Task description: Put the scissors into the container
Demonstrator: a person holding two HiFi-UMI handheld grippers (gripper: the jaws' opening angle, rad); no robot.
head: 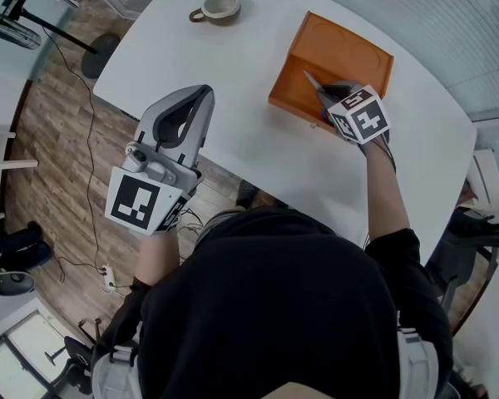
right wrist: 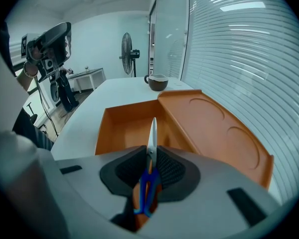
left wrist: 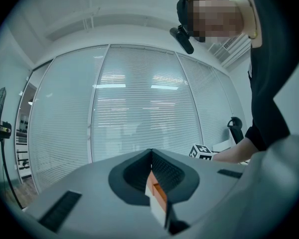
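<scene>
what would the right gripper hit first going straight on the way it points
Probably the floor of the orange container, with the scissors tip in the right gripper touching first; depth is unclear.

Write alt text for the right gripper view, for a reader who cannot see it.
The right gripper holds blue-handled scissors between its jaws, blade tip pointing over an open orange container on a white table. Its lid stands open at right; a mug stands beyond.

Blue-handled scissors (right wrist: 150,166), orange container (head: 349,52), white table (head: 183,56), brown-and-cream mug (head: 220,7)
</scene>
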